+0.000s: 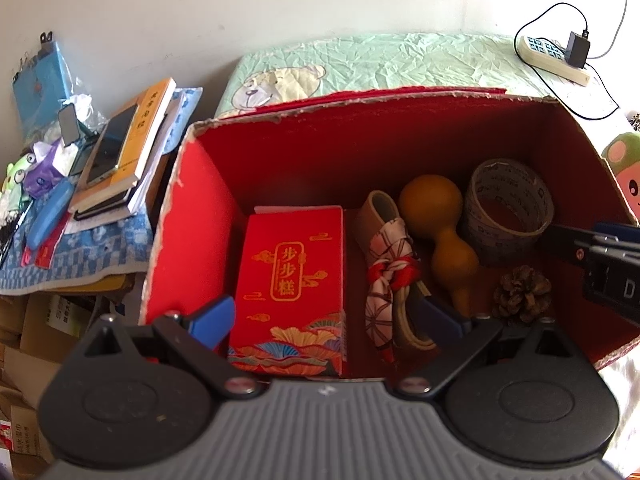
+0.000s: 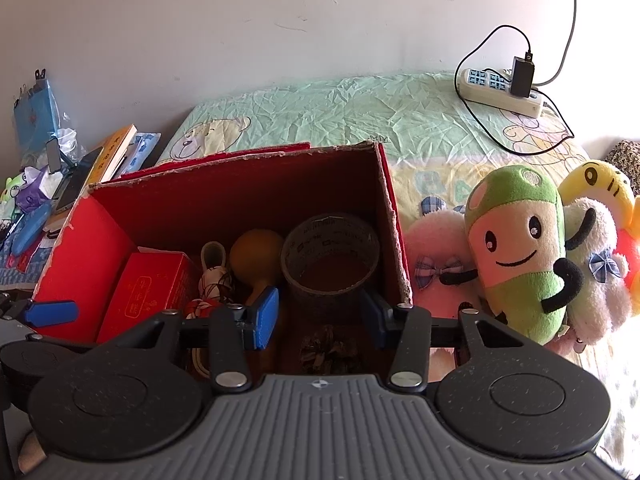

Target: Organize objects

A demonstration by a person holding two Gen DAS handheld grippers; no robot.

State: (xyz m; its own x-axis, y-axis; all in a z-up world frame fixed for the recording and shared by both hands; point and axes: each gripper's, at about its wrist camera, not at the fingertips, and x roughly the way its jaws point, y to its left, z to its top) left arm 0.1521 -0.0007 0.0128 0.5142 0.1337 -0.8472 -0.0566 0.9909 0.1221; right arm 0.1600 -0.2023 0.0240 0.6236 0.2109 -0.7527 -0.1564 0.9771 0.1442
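Note:
An open red cardboard box [image 1: 192, 216] [image 2: 84, 252] stands on the bed. Inside lie a red gift packet [image 1: 292, 280] [image 2: 148, 288], a patterned cloth bundle with red cord [image 1: 388, 276], a brown gourd [image 1: 440, 216] [image 2: 254, 252], a roll of tape [image 1: 508, 208] [image 2: 330, 256] and a pine cone [image 1: 522, 294] [image 2: 330, 350]. My left gripper [image 1: 324, 320] is open and empty over the box's near side. My right gripper [image 2: 320, 312] is open and empty above the pine cone; it also shows at the right edge of the left wrist view [image 1: 600, 256].
Plush toys [image 2: 520, 248] lie right of the box on the green bedsheet [image 2: 360, 112]. A power strip with a charger [image 2: 504, 86] lies at the back right. A side table [image 1: 100, 240] left of the box holds books, a phone and clutter.

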